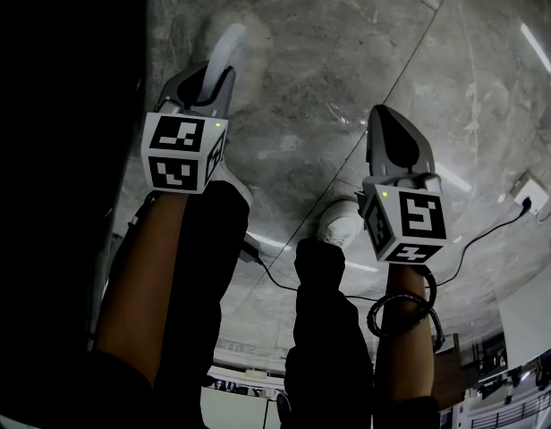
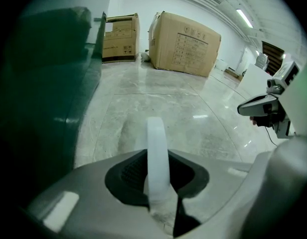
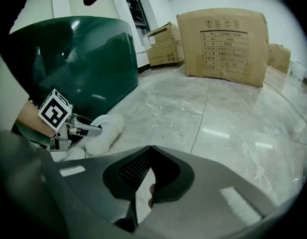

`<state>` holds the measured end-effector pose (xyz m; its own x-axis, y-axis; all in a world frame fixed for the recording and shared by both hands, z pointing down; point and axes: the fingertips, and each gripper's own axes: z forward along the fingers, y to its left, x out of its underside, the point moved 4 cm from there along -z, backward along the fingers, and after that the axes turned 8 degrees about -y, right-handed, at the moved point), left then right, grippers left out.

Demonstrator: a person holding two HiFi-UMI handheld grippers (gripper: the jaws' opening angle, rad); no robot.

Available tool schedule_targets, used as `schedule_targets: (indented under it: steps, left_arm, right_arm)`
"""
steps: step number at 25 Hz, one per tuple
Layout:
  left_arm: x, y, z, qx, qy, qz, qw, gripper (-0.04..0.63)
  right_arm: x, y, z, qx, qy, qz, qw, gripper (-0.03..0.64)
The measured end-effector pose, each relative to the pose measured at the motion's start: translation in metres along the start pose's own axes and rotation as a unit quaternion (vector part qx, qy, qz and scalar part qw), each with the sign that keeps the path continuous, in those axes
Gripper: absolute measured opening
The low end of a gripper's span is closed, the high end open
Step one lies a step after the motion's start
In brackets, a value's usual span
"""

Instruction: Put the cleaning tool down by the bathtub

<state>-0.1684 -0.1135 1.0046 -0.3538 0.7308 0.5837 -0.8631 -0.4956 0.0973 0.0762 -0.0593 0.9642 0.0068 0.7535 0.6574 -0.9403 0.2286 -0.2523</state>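
Grey marble floor (image 1: 365, 52) spreads below both grippers, where the left gripper (image 2: 157, 158) clamps the white handle of the fluffy cleaning tool (image 3: 104, 131) near the green bathtub (image 3: 83, 59), while the right gripper (image 3: 149, 149) has its jaws closed on nothing.

right tool (image 3: 149, 152) — jaws together | left tool (image 3: 89, 129) — grips duster (image 3: 111, 127) | beside bathtub (image 3: 78, 59)

Large cardboard box (image 3: 222, 44); smaller boxes (image 3: 163, 46); marble floor (image 3: 233, 128)
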Motion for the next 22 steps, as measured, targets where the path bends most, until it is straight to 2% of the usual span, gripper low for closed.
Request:
schedule_targets:
  steps: [11,22]
  left_arm:
    - [-0.013,-0.001,-0.012,0.001,-0.016,0.001,0.9999,0.120]
    - [-0.045,-0.005,-0.044,0.004,-0.030,0.011,0.9995,0.126]
  right_arm:
    - [-0.007,0.008,-0.010,-0.007,0.005,-0.016,1.000,0.023]
    - [-0.045,0.026,-0.032,-0.017,-0.008,-0.030,0.999,0.023]
